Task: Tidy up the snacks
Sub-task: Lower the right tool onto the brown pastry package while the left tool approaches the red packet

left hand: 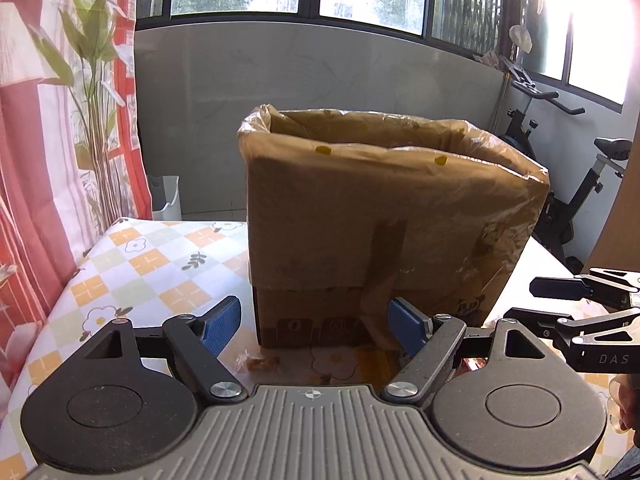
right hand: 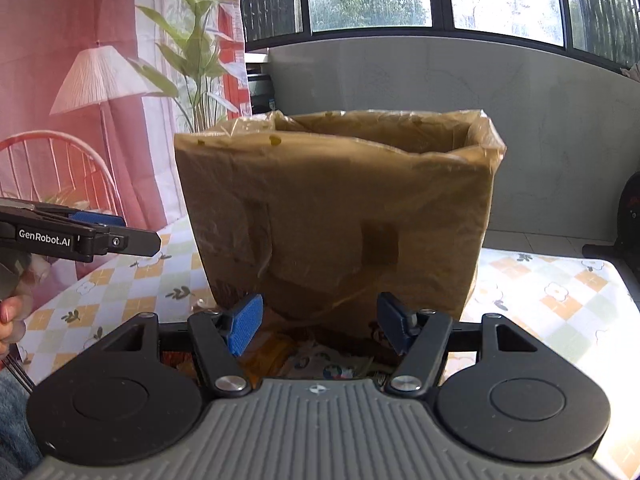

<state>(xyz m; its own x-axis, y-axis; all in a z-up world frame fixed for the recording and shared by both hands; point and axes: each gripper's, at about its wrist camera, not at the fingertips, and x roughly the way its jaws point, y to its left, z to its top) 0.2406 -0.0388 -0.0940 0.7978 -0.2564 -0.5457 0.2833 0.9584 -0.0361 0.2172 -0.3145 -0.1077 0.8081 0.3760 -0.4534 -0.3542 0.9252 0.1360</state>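
Observation:
A tall cardboard box [left hand: 384, 216] [right hand: 340, 216] lined with a clear plastic bag stands open-topped on the flowered check tablecloth [left hand: 140, 264] [right hand: 560, 292]. My left gripper [left hand: 316, 324] hangs open just short of the box's near face, with nothing between its blue pads. A small wrapped snack [left hand: 258, 362] lies on the cloth below it. My right gripper [right hand: 320, 328] is also open, low in front of the box, above a few snack packets [right hand: 316, 360] at the box's foot. Each gripper shows side-on in the other's view: right gripper [left hand: 524, 300], left gripper [right hand: 142, 232].
A printed red and white backdrop [left hand: 60, 120] hangs along the table's left edge. An exercise bike [left hand: 560, 200] stands beyond the right side and a white bin [left hand: 166, 196] behind the table. A person's hand [right hand: 8, 320] shows at the far left.

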